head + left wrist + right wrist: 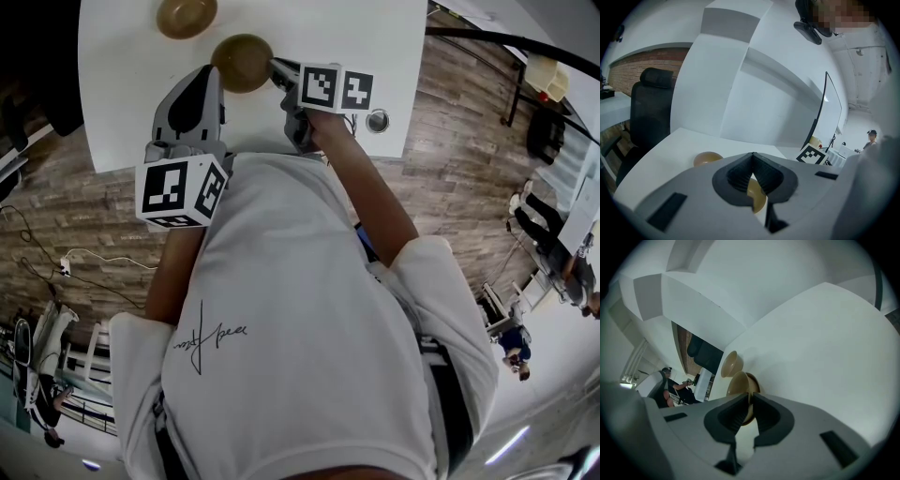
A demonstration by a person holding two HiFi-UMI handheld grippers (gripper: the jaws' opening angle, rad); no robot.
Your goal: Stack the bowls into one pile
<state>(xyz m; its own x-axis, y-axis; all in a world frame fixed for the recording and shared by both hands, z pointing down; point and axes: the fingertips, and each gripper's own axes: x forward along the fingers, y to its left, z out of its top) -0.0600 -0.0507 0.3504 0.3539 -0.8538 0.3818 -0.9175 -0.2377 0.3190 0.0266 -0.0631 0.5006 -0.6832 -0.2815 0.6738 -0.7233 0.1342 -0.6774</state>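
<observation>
Two tan bowls sit on the white table. The far bowl stands alone near the back. The near bowl is closer to me. My right gripper is shut on that bowl's right rim, with the thin rim pinched between its pads. My left gripper hovers just left of the same bowl, shut with nothing between its jaws. In the left gripper view the near bowl shows only through the gap under the jaws.
A small round metal fitting is set into the table near its front right corner. A black office chair stands beyond the table's left side. White walls rise behind the table, and wood floor runs along both sides.
</observation>
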